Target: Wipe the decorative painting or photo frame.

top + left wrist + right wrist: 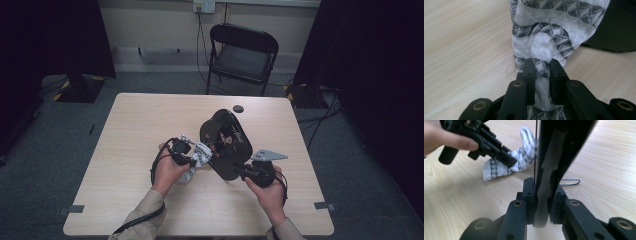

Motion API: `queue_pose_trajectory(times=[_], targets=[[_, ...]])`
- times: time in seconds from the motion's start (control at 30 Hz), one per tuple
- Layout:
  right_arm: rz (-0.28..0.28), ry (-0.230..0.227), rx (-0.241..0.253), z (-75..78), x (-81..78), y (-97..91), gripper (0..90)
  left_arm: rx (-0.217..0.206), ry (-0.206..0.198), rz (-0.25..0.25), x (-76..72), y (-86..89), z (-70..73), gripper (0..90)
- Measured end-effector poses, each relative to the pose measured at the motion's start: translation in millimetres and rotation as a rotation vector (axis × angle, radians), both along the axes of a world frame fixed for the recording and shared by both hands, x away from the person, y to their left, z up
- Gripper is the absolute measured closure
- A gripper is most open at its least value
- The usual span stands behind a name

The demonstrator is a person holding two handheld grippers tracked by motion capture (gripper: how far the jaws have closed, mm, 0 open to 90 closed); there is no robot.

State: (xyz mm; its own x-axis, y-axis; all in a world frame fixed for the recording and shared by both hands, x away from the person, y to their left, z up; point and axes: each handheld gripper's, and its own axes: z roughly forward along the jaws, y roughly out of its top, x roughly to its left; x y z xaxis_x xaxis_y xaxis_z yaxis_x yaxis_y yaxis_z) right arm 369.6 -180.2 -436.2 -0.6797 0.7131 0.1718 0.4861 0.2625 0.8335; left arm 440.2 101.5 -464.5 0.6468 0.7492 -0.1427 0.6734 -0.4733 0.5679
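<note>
High view is showing a pale wood-grain desk (130,150) standing on grey carpet, with a black folding chair (242,55) behind it, a wall socket (204,6) above, and dark curtains hanging on both sides. No writing is reading clearly anywhere. The left tool (541,65) is pinching a white cloth with grey patterned bands (549,32), which is trailing onto the desk. The right tool (543,188) is clamping the rim of a black pan-like thing (226,142), tilting it up beside the cloth.
</note>
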Motion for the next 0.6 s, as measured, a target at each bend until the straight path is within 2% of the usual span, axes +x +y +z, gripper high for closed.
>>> queue_pose_trajectory(times=[0.1, 0.17, 0.23, 0.37, 0.43, 0.53, 0.6], targets=[[-0.001, 0.0, 0.0, 0.1, 0.0, 0.0, 78.4, -0.01, 0.002, 0.001, -1.9, 0.1, -4.3, 78.1], [-0.001, -0.001, -0.001, 0.0, -0.5, -0.1, 78.0, 0.001, 0.011, -0.002, -3.7, 0.5, -1.7, 78.1], [0.001, -0.003, -0.004, 0.4, -1.6, -0.5, 76.9, -0.008, 0.012, 0.0, -5.0, 2.6, 2.9, 78.1], [-0.009, 0.007, 0.003, 1.2, -3.7, -2.6, 74.9, -0.06, -0.025, 0.014, -8.8, 13.8, 27.4, 78.1], [-0.008, 0.013, 0.0, 0.6, -4.9, -2.8, 74.0, -0.073, -0.061, 0.016, -10.3, 17.9, 45.0, 78.1], [-0.01, 0.026, 0.003, 2.3, -5.6, -4.5, 73.9, -0.112, -0.118, 0.016, -10.7, 23.0, 75.7, 78.0], [-0.012, 0.038, 0.011, 3.7, -5.6, -7.0, 75.8, -0.117, -0.151, 0.01, -10.0, 24.3, 93.4, 78.0]])
